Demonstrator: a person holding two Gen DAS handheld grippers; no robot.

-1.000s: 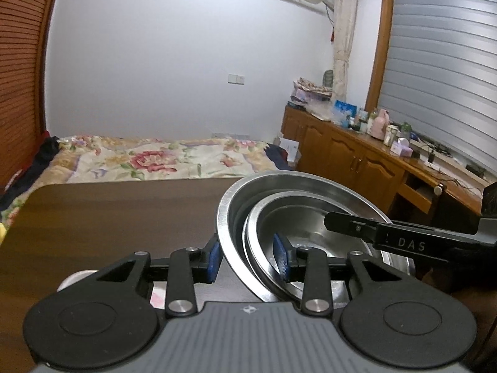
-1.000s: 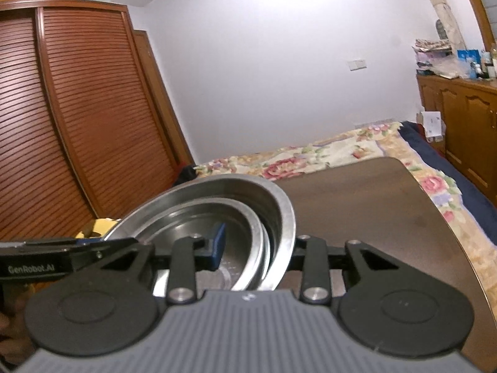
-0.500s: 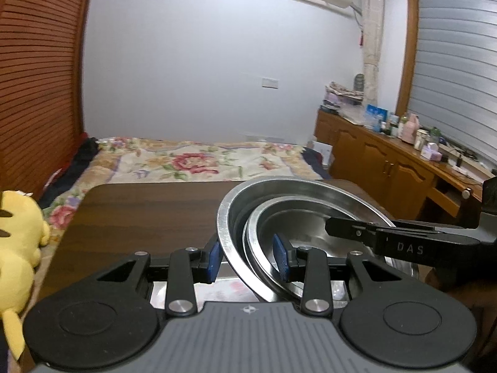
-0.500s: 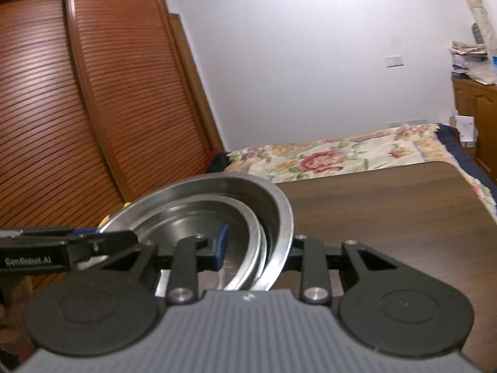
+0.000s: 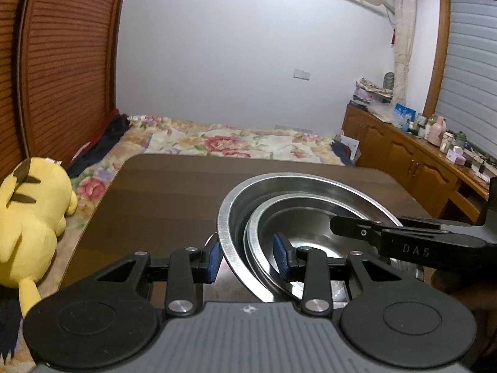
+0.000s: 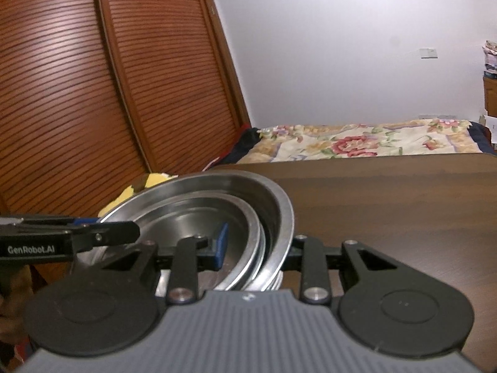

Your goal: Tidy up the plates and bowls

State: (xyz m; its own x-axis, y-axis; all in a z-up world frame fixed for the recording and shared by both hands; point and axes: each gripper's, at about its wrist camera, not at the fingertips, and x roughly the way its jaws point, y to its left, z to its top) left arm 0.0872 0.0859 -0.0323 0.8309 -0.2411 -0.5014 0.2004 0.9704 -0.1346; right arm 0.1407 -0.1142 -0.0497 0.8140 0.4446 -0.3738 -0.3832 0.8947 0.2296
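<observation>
Both claws pinch the rims of 2 nested steel bowls (image 5: 298,217) above the dark table (image 5: 161,205): the left claw (image 5: 247,258) on their left rim, the right claw (image 6: 257,245) on the right.

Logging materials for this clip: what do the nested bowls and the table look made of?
Outer bowl and inner bowl: apparently stainless steel, brushed grey with bright reflections. Table: dark brown wood or wood-look laminate, faint grain, matte; which one is unclear.
</observation>
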